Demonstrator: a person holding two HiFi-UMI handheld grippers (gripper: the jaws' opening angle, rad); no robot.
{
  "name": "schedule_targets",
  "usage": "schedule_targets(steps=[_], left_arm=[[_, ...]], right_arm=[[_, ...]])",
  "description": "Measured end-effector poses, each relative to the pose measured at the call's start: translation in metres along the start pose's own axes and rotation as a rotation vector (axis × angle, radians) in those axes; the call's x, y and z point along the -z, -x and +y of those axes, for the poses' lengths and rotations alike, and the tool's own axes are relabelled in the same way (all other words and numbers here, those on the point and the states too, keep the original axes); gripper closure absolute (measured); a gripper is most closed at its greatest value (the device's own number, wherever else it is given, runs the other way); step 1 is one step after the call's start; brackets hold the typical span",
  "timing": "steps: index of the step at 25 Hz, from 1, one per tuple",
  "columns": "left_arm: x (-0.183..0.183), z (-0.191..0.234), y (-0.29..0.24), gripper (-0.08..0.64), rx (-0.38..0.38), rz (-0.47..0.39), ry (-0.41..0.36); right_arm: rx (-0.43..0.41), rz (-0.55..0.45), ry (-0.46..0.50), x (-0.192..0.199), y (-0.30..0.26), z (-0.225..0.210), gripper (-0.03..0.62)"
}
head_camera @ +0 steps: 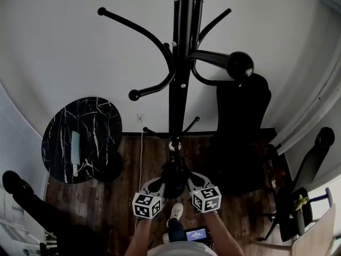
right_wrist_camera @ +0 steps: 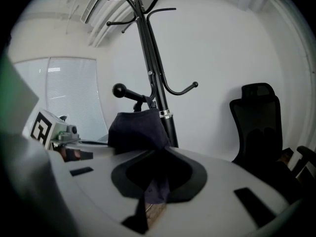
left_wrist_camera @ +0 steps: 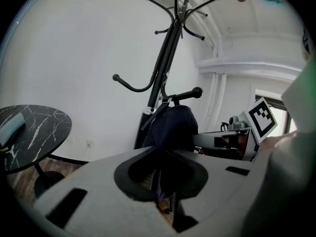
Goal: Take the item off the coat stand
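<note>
Navy cloth item (right_wrist_camera: 136,130) hangs low on the black coat stand (head_camera: 178,79), a fold of it pinched between the nearly closed jaws of both the left gripper (left_wrist_camera: 165,194) and the right gripper (right_wrist_camera: 154,191). Black office chair (head_camera: 242,127) stands just right of the pole, marble-topped table (head_camera: 80,137) to its left

This looks like an office or small work room. A high-backed black office chair (head_camera: 242,121) stands right of centre in the head view, against a plain white wall (head_camera: 64,47). A black coat stand (head_camera: 178,63) rises in the middle. A round table with a black marble-patterned top (head_camera: 82,137) sits at the left on dark wood flooring (head_camera: 112,207). Pale window blinds (right_wrist_camera: 69,93) fill the left of the right gripper view.
</note>
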State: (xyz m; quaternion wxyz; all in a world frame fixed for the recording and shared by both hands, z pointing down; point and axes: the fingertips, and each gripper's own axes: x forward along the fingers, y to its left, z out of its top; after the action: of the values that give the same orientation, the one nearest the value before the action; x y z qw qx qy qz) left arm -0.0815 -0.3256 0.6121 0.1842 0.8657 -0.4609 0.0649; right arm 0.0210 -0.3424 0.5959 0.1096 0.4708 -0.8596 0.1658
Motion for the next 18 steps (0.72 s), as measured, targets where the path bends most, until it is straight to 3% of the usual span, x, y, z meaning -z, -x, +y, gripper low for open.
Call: schedule_targets(steps=[18], left_arm=[[-0.008,-0.008,0.009,0.525,0.025,-0.009,-0.010]], right_arm=[[0.016,-0.021,0.001,-0.005,0.011,0.004,0.549]])
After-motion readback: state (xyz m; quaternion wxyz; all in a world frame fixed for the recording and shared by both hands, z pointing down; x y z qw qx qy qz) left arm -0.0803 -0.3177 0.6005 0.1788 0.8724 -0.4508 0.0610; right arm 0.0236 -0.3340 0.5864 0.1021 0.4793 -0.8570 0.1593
